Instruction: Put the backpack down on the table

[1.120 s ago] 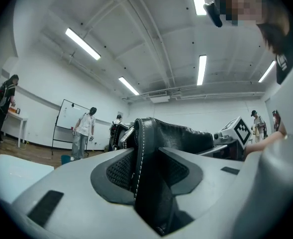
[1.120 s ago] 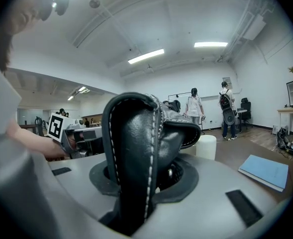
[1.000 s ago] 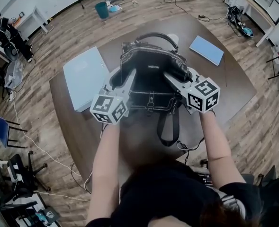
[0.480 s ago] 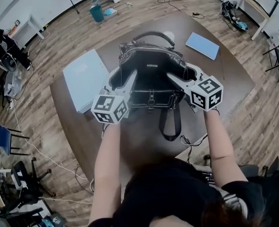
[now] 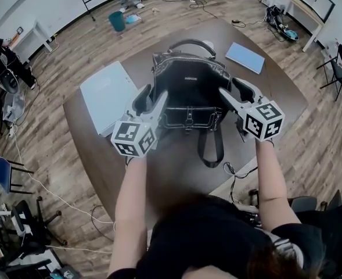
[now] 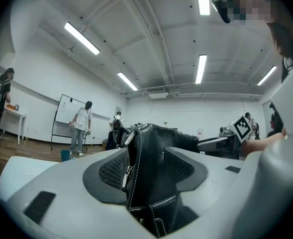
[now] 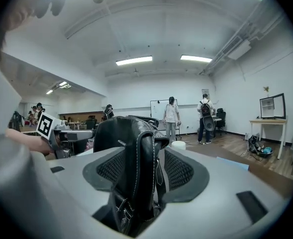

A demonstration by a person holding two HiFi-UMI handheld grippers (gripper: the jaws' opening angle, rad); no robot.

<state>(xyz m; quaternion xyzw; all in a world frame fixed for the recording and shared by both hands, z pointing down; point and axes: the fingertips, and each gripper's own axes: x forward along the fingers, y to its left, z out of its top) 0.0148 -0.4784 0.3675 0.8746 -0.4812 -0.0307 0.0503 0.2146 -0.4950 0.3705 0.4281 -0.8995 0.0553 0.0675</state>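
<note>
The black leather backpack [image 5: 188, 92] with white stitching and a loop handle on top stands upright near the middle of the brown wooden table [image 5: 159, 170], and it looks set down, though from the steep head view I can't be sure its base sits fully flat. My main worry is that it has nothing propping it: soft leather like this could slump or tip over once the tongs clear, more so if one side is dragged. The other risk is a snag, because the zip pull hangs just beside the left gripper's ribbed pad [image 6: 111, 171], and pulling away crookedly could catch it and haul the bag along. The long black strap [image 5: 208, 150] trails toward the near edge, where a sleeve or gripper could hook it. The left gripper [image 5: 152, 97] has just been opening and stands wide, with the bag's stitched left edge between its jaws but not pinched. The right gripper [image 5: 233, 90] has likewise just opened wide, the bag's right edge loose between its jaws. A white flat panel [image 5: 107, 95] lies left of the bag, a pale blue notebook [image 5: 244, 57] beyond on the right.
</note>
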